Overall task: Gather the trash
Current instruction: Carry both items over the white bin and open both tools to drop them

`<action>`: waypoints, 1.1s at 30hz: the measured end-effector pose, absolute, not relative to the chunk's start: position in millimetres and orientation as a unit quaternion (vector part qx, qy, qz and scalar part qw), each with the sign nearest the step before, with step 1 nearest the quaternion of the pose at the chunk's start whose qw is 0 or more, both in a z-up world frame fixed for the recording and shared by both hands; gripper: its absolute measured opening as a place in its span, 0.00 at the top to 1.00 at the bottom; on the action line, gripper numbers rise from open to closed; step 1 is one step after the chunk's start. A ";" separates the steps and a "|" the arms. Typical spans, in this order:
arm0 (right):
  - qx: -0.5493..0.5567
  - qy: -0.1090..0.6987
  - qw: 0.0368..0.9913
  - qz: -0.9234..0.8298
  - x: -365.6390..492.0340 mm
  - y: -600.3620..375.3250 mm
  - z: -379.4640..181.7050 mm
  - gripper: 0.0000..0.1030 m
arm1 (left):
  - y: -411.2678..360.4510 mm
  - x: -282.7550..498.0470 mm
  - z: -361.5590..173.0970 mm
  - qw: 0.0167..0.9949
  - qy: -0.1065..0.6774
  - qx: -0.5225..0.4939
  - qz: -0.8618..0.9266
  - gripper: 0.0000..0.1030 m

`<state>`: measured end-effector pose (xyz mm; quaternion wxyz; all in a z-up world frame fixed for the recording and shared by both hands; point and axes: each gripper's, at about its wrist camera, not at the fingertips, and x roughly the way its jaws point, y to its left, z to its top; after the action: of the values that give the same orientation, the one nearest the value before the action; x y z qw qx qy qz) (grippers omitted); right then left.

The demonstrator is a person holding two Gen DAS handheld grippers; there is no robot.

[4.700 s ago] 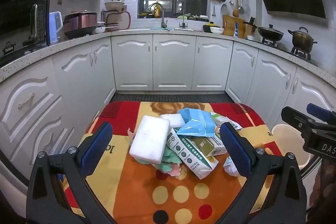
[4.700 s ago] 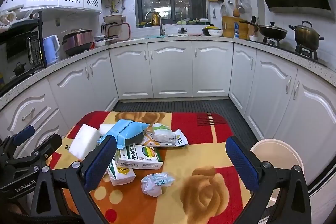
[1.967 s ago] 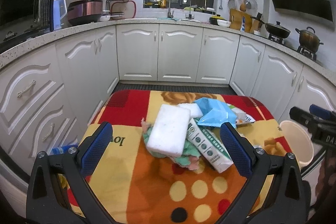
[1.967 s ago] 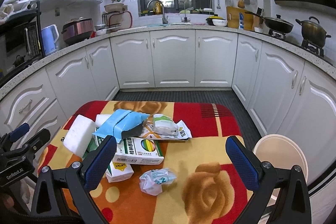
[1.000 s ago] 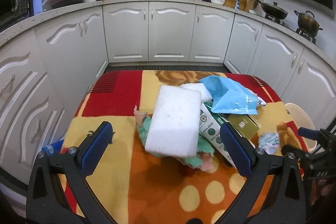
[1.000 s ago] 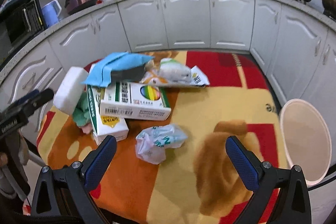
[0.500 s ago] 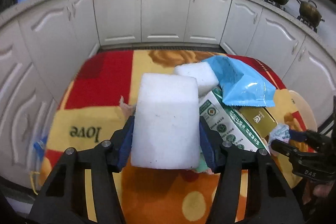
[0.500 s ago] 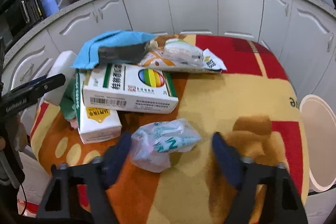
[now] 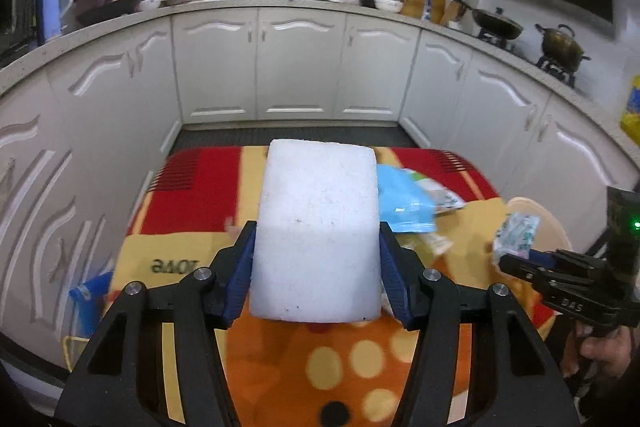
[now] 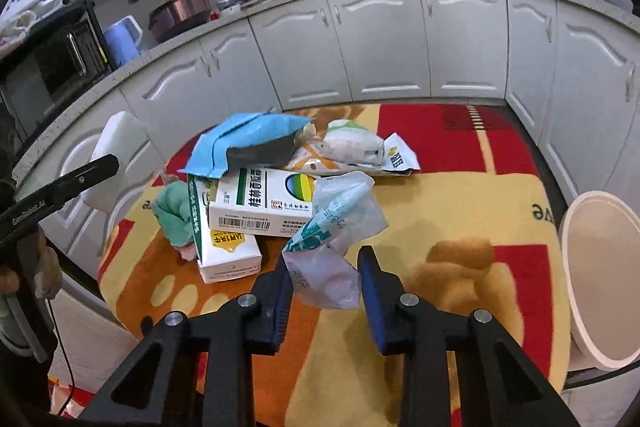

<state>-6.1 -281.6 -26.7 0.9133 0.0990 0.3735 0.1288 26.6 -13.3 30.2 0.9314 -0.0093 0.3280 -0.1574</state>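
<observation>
patterned tablecloth (image 10: pixel 460 211) — boxes (image 10: pixel 256 207), wrappers (image 10: pixel 352 147), cloth (image 10: pixel 172 211)

Two boxes (image 10: pixel 262 205) are being stacked mid-table (image 10: pixel 460 211), wrappers (image 10: pixel 360 147) lying behind, a bin (image 10: pixel 600 275) standing right.

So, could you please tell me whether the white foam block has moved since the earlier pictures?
Yes: the white foam block has risen off the trash pile, clamped in the left tongs above the patterned tablecloth.

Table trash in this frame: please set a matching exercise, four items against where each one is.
Items:
1. white foam block
2. crumpled plastic wrapper
3. blue pouch
4. white bin

Places:
A. beside the table's edge
B. on top of the pile of boxes
C. between the left gripper's fingers
D. between the right gripper's fingers

Pairs: 1-C, 2-D, 3-B, 4-A
</observation>
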 end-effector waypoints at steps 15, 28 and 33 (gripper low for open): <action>0.107 0.340 0.931 0.072 -34.3 -346.8 0.0 0.71 | -131.8 13.9 36.7 0.909 0.333 0.023 -0.251 0.46; 0.127 0.349 0.928 -0.023 -49.0 -448.7 -5.0 0.71 | -244.7 28.8 19.6 0.878 0.361 0.048 -0.311 0.46; 0.142 0.365 0.918 -0.060 -47.5 -495.8 -16.8 0.71 | -285.6 31.3 12.9 0.865 0.369 0.058 -0.335 0.46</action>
<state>-47.5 -495.8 -16.8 0.9184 0.1421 0.3645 -0.0598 31.3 -285.6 12.9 0.8650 0.0575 0.3691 -0.3350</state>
